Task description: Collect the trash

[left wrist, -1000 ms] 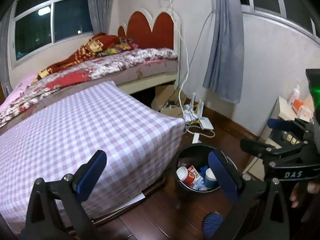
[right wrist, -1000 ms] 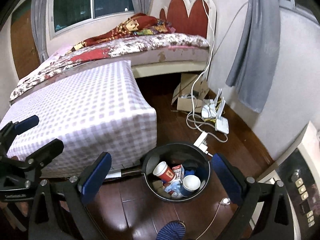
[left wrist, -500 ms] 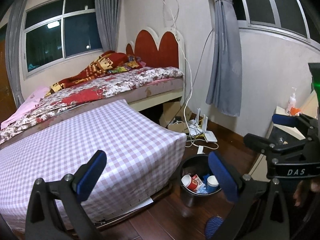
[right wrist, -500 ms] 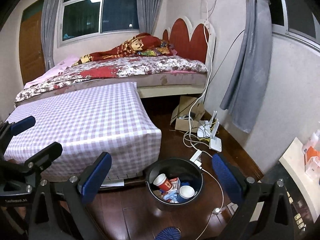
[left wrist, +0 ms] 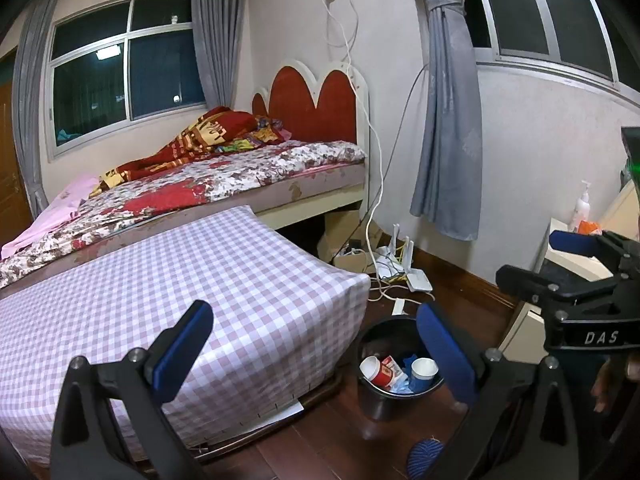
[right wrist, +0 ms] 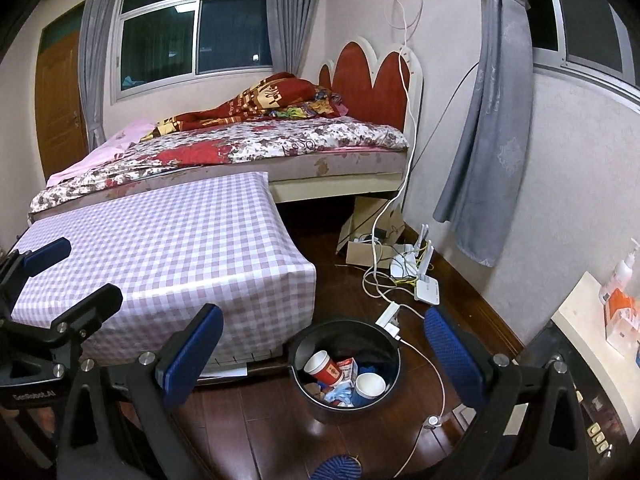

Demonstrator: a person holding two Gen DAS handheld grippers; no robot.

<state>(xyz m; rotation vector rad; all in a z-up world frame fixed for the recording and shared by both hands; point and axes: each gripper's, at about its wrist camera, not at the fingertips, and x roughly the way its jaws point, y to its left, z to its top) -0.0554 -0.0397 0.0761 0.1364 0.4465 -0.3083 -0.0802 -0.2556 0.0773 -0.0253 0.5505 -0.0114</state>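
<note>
— Two hand-held grippers up, count them: the left hand-held gripper (left wrist: 312, 330) and the right hand-held gripper (right wrist: 323, 338), both with blue pads spread wide and nothing between them.

— And the trash?

— All of it down in one black bin (right wrist: 345, 368) on the wood floor (right wrist: 256, 432), just beside the corner of the table (right wrist: 168, 248) with the pink checked cloth. I count two paper cups: a red-and-white cup (right wrist: 321, 367) lying tilted, mouth up toward the table, and a white cup (right wrist: 370, 386) with its open mouth facing up. Between them one small red-and-white carton (right wrist: 347, 368), and some crumpled blue scraps (right wrist: 340, 394) at the bottom.

— Anything else on the floor?

— One white router (right wrist: 425, 280) with its antennas up near the wall, white cables (right wrist: 378, 276) trailing toward the bin, one cardboard box (right wrist: 366, 240) under the bed (right wrist: 280, 148). The table top carries nothing I can see.
</note>
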